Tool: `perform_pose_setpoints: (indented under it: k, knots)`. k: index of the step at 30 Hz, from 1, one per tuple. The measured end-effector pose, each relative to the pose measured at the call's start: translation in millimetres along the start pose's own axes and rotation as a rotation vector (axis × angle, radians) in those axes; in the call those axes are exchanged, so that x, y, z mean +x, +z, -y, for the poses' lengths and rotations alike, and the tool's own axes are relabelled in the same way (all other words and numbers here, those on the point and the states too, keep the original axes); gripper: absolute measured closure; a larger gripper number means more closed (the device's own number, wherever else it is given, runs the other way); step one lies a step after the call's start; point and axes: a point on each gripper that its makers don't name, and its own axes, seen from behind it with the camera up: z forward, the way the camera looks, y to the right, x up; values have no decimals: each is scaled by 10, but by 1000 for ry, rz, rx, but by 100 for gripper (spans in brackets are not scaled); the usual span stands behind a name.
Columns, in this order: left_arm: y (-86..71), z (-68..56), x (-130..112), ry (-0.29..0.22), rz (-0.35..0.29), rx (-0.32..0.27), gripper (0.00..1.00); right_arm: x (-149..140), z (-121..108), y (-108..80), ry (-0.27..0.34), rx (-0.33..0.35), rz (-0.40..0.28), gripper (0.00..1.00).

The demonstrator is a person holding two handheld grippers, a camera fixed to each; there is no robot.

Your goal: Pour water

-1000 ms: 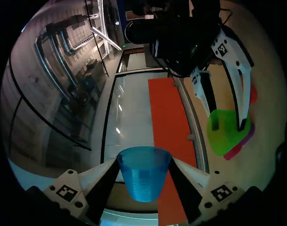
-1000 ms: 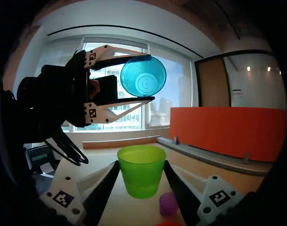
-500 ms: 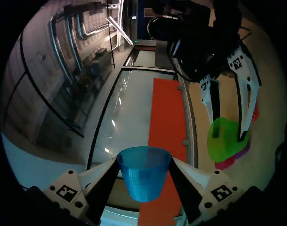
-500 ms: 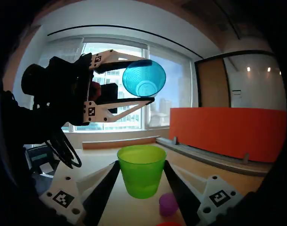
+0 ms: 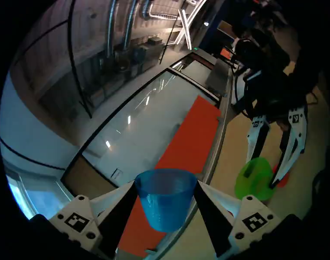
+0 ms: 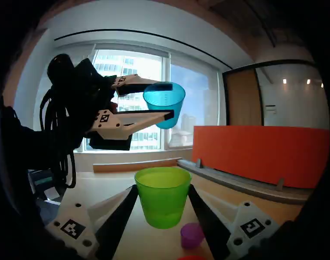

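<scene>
My left tongs [image 5: 165, 185] are closed on the blue cup [image 5: 165, 200]. Both fingers press its sides just under the rim, and the cup fills the gap between them. In the right gripper view that blue cup is up in the air in front of the window [image 6: 132, 82]. Its mouth points up and it looks close to upright, higher than the green cup [image 6: 163, 198] and apart from it.

My right tongs [image 6: 163, 187] clamp the green cup the same way, one finger on each side, with the cup upright and its mouth open to the top. It sits low over the desk [image 6: 115, 184], towards the near edge. I cannot tell whether its base touches the top. The lower part of the green cup looks darker, but I cannot tell if that is water.

A small purple cup [image 6: 192, 235] stands on the desk just beside the green one, at its lower right. The orange partition [image 6: 260, 151] runs along the far right edge of the desk.
</scene>
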Motion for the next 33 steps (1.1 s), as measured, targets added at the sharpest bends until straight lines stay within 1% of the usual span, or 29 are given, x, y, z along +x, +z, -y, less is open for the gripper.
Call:
perform_pose_setpoints:
  k: [5,13,20,23,27,30,33]
  knots:
    - [-37,23,-24,-164,-4,-3,14,28,12,-10,-2,-2,-5,13]
    - [-30,65,-94,-360,2,-3,13,79,34,-28,-11,-8,-9,13]
    - [-73,58,-159,-566,8,-24,14,143,58,-49,-13,-14,-16,13]
    - [-91,58,-215,-639,12,-27,14,163,66,-59,-14,-16,-18,12]
    - [-111,25,-289,-705,22,-39,13,186,75,-71,-13,-17,-17,13]
    - [-128,-14,-344,-733,33,-48,14,195,82,-79,-11,-18,-14,12]
    - [-152,-77,-411,-753,48,-60,14,181,93,-84,-7,-18,-6,12]
